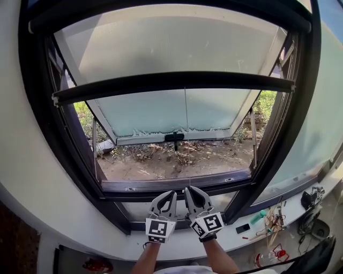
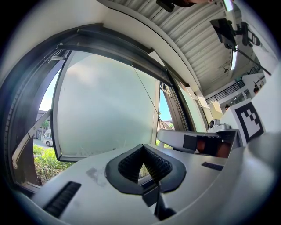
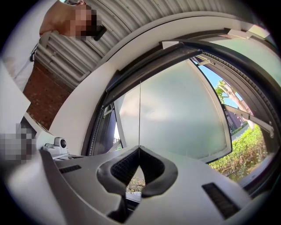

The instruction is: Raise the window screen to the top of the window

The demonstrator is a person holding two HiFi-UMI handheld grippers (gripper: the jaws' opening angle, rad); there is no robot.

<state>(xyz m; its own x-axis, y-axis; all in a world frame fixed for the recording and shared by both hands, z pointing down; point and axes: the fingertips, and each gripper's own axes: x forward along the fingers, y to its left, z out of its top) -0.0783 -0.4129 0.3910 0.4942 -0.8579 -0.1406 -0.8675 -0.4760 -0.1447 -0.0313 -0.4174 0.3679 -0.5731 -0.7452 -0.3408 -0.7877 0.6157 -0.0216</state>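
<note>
The window screen's dark bottom bar (image 1: 171, 81) spans the window about a third of the way down, below the roller housing (image 1: 161, 12) at the top. A thin pull cord (image 1: 186, 134) hangs from the bar's middle down to my right gripper (image 1: 188, 188). That gripper is shut on the cord (image 3: 140, 114), which runs straight up from its closed tips (image 3: 139, 148). My left gripper (image 1: 172, 192) sits close beside it on the left, shut with nothing between its tips (image 2: 141, 147). In the left gripper view the cord (image 2: 145, 88) passes to the right of the jaws.
Behind the screen a frosted sash (image 1: 177, 107) tilts outward, with a black handle (image 1: 174, 137) at its lower edge and bare ground beyond. The white sill (image 1: 80, 235) carries a teal item (image 1: 258, 216), a black device (image 1: 242, 228), cables and red scissors (image 1: 276, 251) at the right.
</note>
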